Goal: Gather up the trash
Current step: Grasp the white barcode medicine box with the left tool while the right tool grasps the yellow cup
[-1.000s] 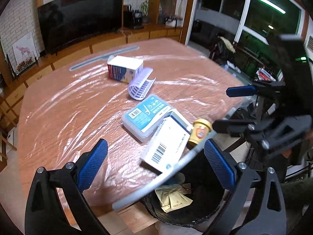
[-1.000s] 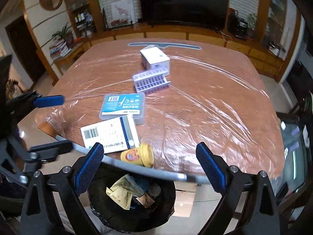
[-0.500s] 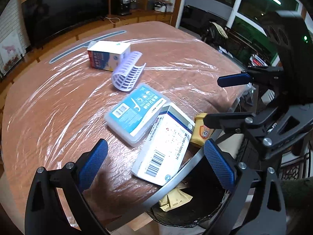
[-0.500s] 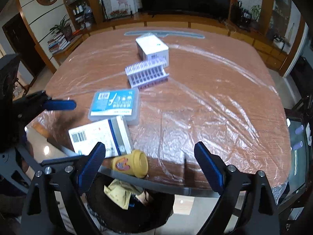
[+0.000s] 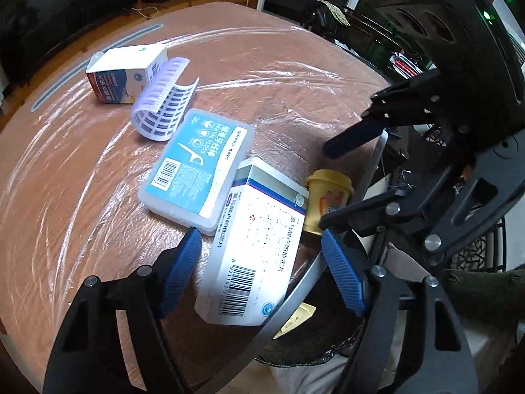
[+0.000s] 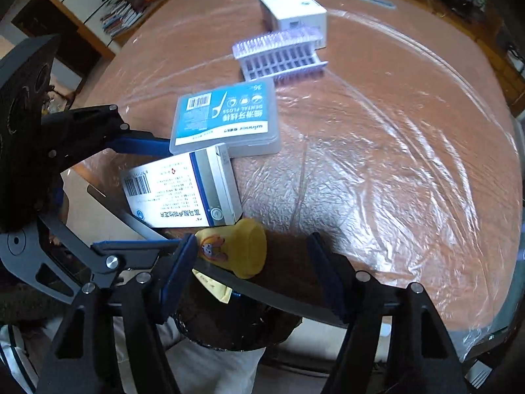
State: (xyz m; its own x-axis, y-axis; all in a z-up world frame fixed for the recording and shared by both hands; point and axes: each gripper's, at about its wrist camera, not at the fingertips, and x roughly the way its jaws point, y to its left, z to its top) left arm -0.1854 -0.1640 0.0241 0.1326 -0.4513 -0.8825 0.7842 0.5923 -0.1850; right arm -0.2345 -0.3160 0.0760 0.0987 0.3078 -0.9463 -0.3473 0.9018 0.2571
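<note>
Fingers [image 5: 183, 262] of left gripper [image 5: 262, 271] spread wide around white box [image 5: 259, 246], not pinching yet. Box lying long-ways, pointing out from the fingers, half over table edge [image 5: 315, 266] above black bin [image 6: 236, 331]. Right gripper [image 6: 252, 279] spread too, around yellow cup [image 6: 239, 249] on its side.

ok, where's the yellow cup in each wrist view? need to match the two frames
Left wrist: yellow cup right of centre at the table edge, just right of the white medicine box, beyond the right fingertip of the open left gripper.
Right wrist: lower centre, lying on its side between the fingers of the open right gripper.
Shared landmark: the blue floss box, just beyond the medicine box.
</note>
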